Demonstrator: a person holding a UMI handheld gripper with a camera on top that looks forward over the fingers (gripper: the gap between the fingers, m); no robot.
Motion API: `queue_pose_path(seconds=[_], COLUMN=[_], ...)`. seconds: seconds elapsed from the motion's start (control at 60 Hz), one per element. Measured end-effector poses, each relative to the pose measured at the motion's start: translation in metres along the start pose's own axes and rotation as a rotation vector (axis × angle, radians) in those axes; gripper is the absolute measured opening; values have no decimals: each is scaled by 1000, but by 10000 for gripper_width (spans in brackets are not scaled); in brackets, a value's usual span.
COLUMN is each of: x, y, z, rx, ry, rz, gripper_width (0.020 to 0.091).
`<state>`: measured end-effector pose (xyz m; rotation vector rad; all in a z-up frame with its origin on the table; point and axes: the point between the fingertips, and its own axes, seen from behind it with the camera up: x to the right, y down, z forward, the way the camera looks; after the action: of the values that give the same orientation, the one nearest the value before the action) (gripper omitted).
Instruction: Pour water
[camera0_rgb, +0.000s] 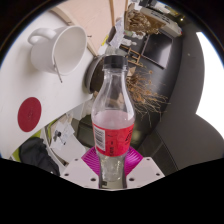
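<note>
The hand-held gripper (111, 168) is closed on the lower body of the capped water bottle (112, 115), lifted near the white cup (62, 47), and a soft wall may slip when tilting.

Red round sticker (30, 114) on white surface (25, 85), dry straw-like nest (150, 92)

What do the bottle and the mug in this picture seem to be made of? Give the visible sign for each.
Bottle: likely clear plastic, since the background shows through it, with a dark cap and a red label. It stands between the jaws of the gripper.
Mug: probably glazed ceramic, being white, opaque and smooth, with a thick handle.
</note>
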<state>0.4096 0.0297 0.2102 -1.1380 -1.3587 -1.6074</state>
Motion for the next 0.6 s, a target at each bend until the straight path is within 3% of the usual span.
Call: queue_pose_path(seconds=[0.35,0.6], x=[-3,-31], y=[-28,-19], z=[5,-12], rx=[60,-58], ry=[4,-290], rz=[-41,788], gripper_width=[260,262])
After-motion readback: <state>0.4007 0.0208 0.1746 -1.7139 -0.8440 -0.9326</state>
